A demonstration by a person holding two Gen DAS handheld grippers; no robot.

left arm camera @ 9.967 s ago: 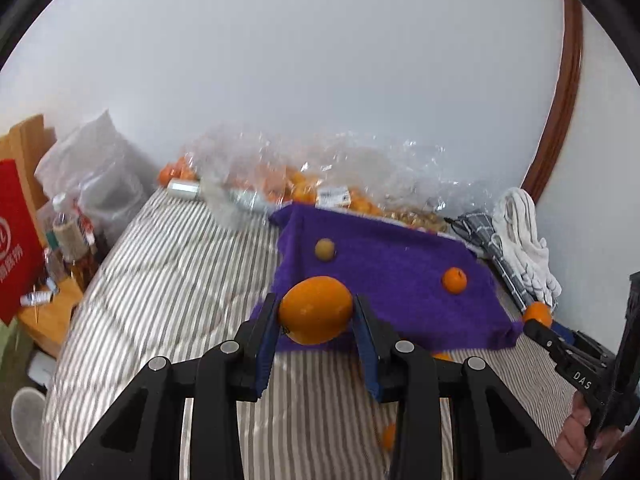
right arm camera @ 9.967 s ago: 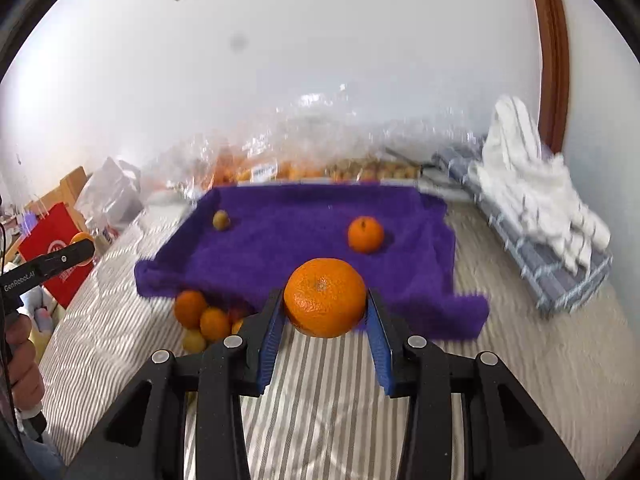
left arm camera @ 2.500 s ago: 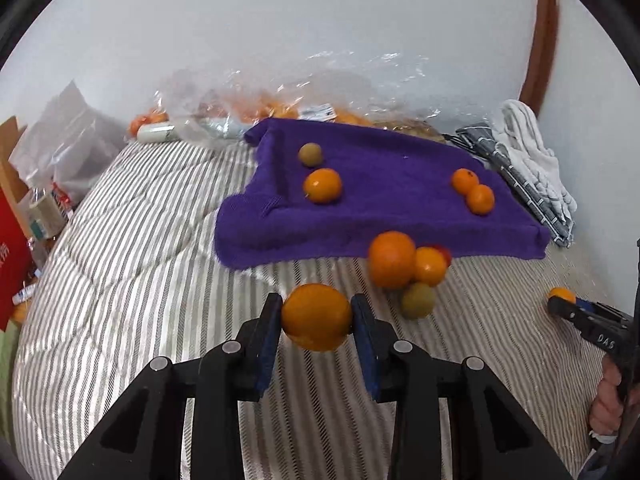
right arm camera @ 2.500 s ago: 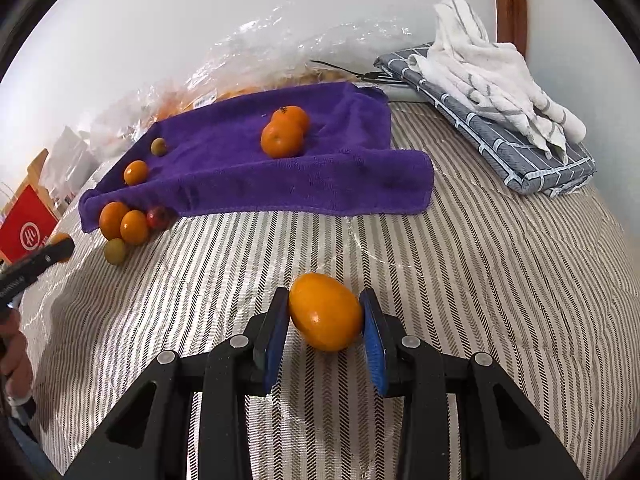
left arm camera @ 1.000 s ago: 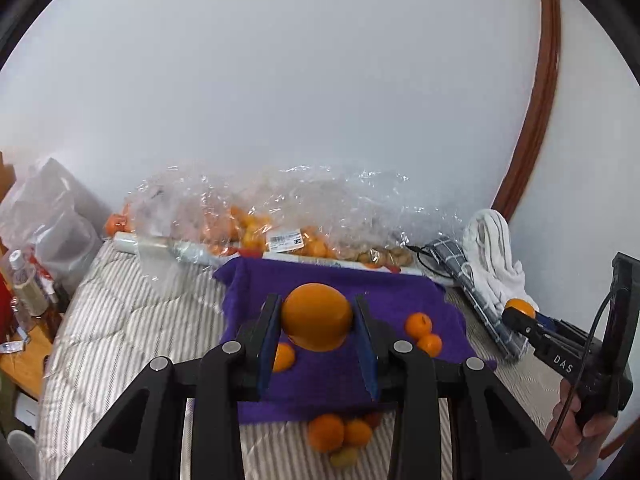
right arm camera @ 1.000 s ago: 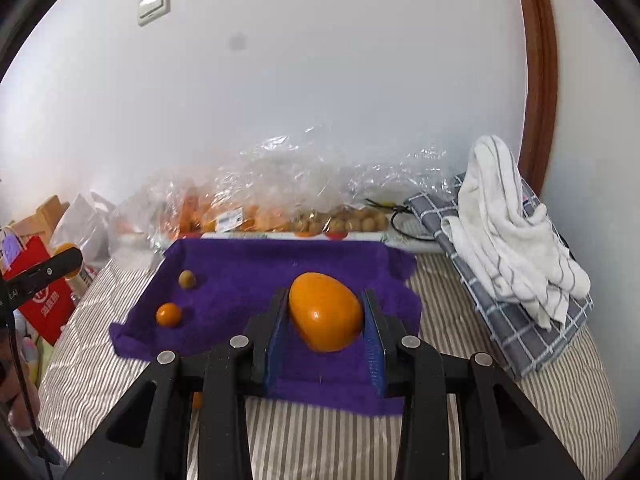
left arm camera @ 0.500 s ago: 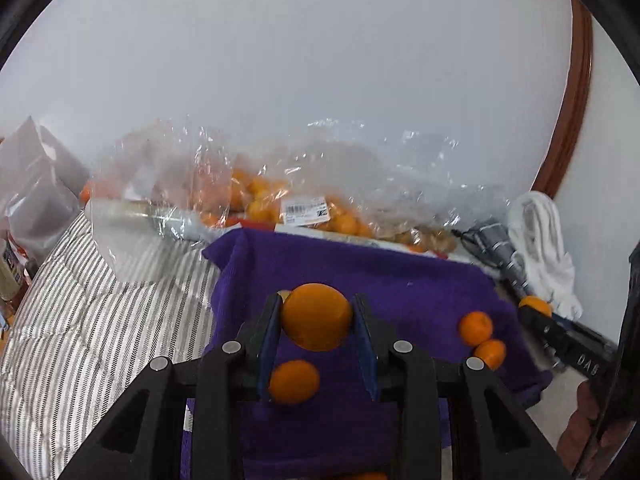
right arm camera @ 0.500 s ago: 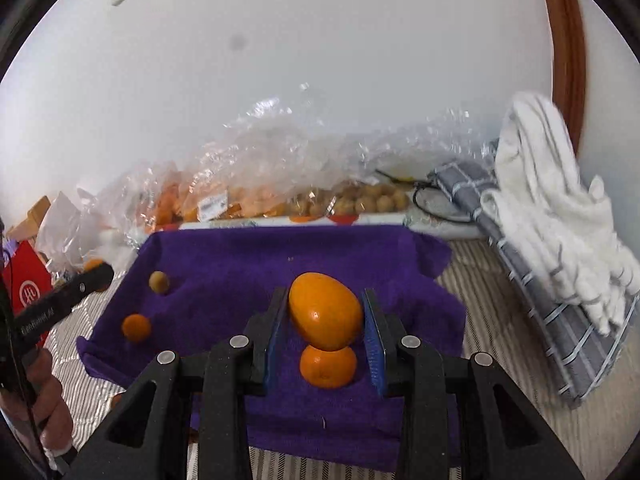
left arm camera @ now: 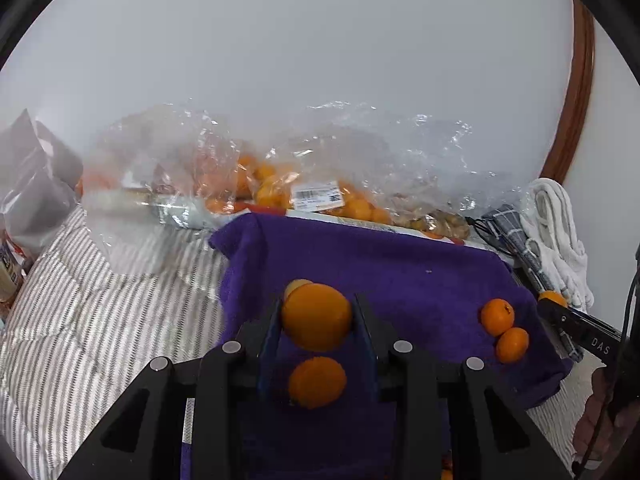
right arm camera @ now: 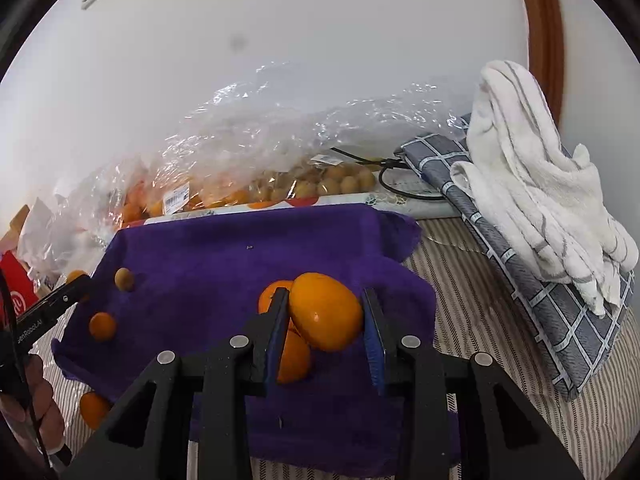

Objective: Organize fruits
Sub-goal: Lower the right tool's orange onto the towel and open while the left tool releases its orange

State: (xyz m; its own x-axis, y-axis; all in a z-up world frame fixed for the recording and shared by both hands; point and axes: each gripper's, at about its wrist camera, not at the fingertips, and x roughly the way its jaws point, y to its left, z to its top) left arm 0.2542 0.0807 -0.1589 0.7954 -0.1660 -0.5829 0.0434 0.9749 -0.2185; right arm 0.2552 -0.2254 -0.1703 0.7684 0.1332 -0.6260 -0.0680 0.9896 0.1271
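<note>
Two tools each clench an orange [left arm camera: 316, 316] [right arm camera: 326, 312] over the purple towel [left arm camera: 400, 272].

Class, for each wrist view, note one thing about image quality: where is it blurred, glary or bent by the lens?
Left wrist view: the plastic bags at the back are smeared and soft, while the orange in the left gripper stays sharp; black corners mark the fisheye circle. Right wrist view: sharper overall, glare on the bags, and the door frame bows.
</note>
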